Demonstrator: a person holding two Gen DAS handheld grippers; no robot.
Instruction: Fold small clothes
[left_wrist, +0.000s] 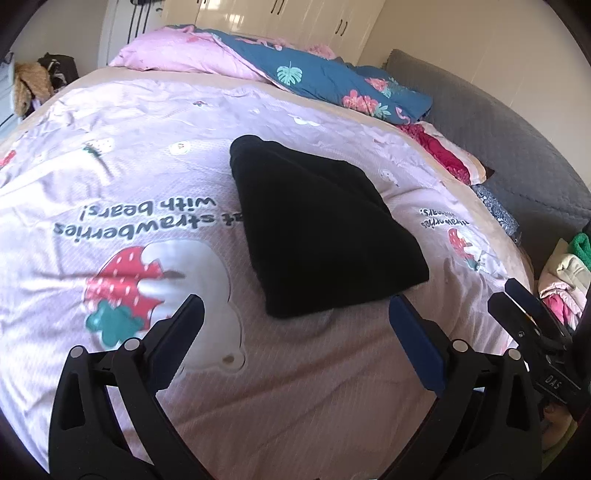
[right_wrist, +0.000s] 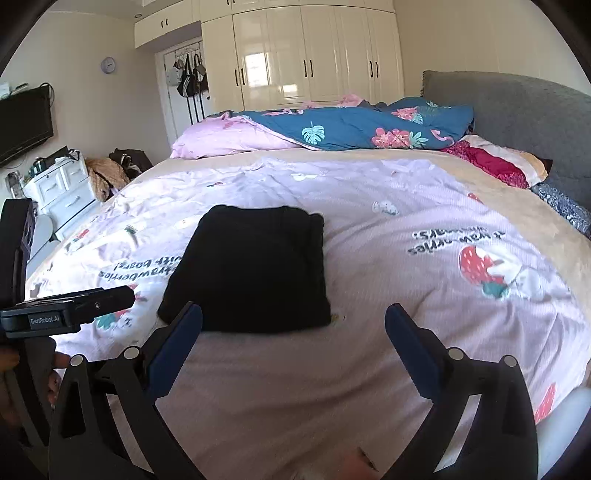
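Black garment (left_wrist: 317, 236): folded into a compact, roughly square bundle, lying flat near the middle of the bed, nothing touching it.
Bedspread (left_wrist: 155, 155): pale pink, printed with strawberries, bears and upside-down lettering; the bundle rests straight on it.
Left gripper (left_wrist: 295, 317): jaws spread wide, nothing between them; it hangs over the cover just short of the bundle's near edge, pointing down at a slant.
Right gripper (right_wrist: 293, 321): likewise wide open and empty, its blue-padded fingers (right_wrist: 173, 343) framing the near edge of the bundle without touching it.
The two tools: close side by side; the right one's tips show at the right edge of the left camera's view, and the left one's body shows at the left edge of the right camera's view.
Blue floral quilt (right_wrist: 369, 125): heaped at the far side of the bed, partly over a pink one.
Grey headboard (right_wrist: 517, 110): along the right.
Wardrobe (right_wrist: 306, 55): cream, glossy doors, against the back wall.
Clothes pile (left_wrist: 565, 280): off the bed's right edge, pink, cream and green pieces.
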